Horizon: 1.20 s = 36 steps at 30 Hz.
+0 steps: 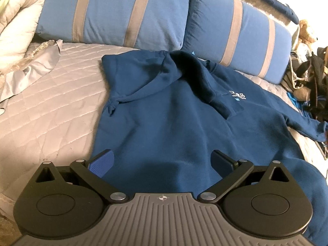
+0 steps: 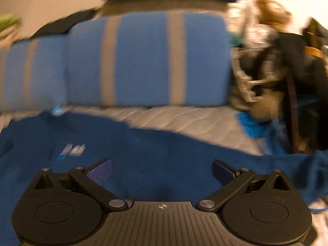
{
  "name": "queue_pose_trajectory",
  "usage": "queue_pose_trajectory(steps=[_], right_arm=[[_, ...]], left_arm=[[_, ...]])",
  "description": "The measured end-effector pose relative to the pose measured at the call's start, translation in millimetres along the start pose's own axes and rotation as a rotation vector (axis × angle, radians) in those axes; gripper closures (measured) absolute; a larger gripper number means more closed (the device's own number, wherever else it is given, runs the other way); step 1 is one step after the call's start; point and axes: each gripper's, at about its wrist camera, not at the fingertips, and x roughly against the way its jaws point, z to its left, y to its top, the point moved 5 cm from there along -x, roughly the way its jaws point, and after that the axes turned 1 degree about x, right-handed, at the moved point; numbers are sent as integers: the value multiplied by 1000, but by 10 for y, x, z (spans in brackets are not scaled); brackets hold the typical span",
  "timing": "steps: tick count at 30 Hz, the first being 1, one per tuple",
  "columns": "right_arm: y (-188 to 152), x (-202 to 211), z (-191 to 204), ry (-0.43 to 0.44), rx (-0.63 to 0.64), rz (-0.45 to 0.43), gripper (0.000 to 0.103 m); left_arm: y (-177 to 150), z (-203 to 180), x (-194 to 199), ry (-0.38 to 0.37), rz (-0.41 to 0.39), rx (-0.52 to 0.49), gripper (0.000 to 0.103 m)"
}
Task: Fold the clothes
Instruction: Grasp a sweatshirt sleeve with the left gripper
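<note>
Left wrist view shows the navy hoodie (image 1: 174, 112) lying on the bed (image 1: 51, 102), left sleeve seemingly folded in, right sleeve out; left gripper (image 1: 163, 162) and right gripper (image 2: 162, 172) hover spread, empty.

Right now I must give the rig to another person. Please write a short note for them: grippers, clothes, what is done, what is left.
Left gripper: open, holding nothing, over the hoodie's lower body.
Right gripper: open, holding nothing, over the hoodie's right side; this view is blurred.
Navy hoodie: spread on the grey quilt, hood toward the blue pillows, right sleeve out sideways.
Done: left side seems turned in.
Left: right sleeve, then the body.
</note>
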Motion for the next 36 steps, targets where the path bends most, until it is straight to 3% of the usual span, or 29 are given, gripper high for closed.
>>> queue_pose_trajectory(steps=[4, 11, 18, 22, 28, 32, 36], right_arm=[[-241, -168, 531, 81, 107, 27, 0], [-608, -380, 552, 60, 96, 44, 0], [-583, -417, 519, 77, 80, 59, 0], [-477, -307, 428, 45, 86, 7, 0], [-546, -355, 69, 14, 32, 31, 0], [-646, -375, -46, 63, -46, 11, 0], [-662, -373, -47, 69, -49, 9, 0]], left_arm=[[7, 39, 12, -7, 36, 28, 0], [201, -23, 320, 4, -29, -100, 0], [672, -267, 272, 52, -139, -407, 0], [825, -556, 29, 38, -196, -597, 0], [784, -1000, -530, 7, -174, -821, 0], [668, -1208, -875, -11, -165, -957, 1], [542, -1305, -1157, 2, -157, -1130, 10]])
